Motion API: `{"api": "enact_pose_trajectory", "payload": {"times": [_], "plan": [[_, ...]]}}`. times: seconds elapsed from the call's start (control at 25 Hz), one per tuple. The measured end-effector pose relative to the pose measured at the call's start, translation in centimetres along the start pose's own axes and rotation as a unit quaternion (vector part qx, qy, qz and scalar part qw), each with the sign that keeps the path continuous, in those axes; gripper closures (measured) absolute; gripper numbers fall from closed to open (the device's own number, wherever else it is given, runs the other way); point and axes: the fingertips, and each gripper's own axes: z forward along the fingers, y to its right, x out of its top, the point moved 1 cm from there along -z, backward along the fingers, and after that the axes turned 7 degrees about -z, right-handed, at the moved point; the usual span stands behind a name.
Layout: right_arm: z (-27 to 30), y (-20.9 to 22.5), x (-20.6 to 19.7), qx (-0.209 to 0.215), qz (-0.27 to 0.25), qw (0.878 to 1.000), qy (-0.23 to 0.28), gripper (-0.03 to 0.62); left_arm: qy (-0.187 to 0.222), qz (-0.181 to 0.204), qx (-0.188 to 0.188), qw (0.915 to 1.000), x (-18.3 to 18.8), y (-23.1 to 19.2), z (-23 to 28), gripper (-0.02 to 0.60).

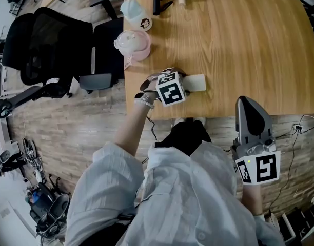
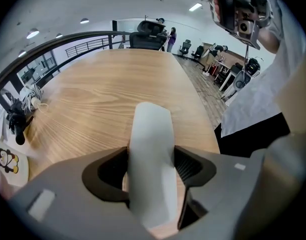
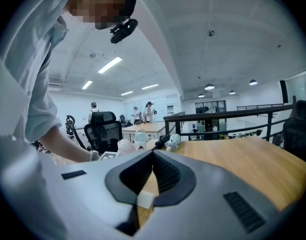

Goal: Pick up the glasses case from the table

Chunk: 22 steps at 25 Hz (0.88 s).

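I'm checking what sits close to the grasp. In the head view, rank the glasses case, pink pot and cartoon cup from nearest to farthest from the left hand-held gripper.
1. Glasses case, clamped between the jaws of the left hand-held gripper.
2. Pink pot, up-left near the table edge.
3. Cartoon cup, beyond the pot.

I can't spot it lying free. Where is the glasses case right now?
The glasses case is clamped in the left gripper, centre of the head view, near the table's front edge.

The left grey claw (image 1: 187, 83), on an outstretched arm at frame centre, clamps a pale oblong glasses case (image 2: 152, 149). The right grey claw (image 1: 245, 102), lower right, points up-frame, jaws together.
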Motion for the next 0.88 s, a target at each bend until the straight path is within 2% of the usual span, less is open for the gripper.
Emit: {"api": "enact_pose_trajectory", "payload": {"times": [0.16,0.4,0.88], "plan": [[-0.1,0.0,-0.2,0.001,-0.001,1.0,-0.004,0.594,0.006,0.003,0.004,1.0,0.1,0.0,0.0,0.293],[-0.1,-0.2,-0.3,0.003,-0.003,1.0,-0.005,0.594,0.041,0.002,0.007,0.9991,2.2,-0.3,-1.5,0.296],[-0.6,-0.6,0.4,0.004,-0.011,1.0,0.009,0.594,0.057,0.003,0.013,0.9983,3.1,0.5,-4.1,0.298]]}}
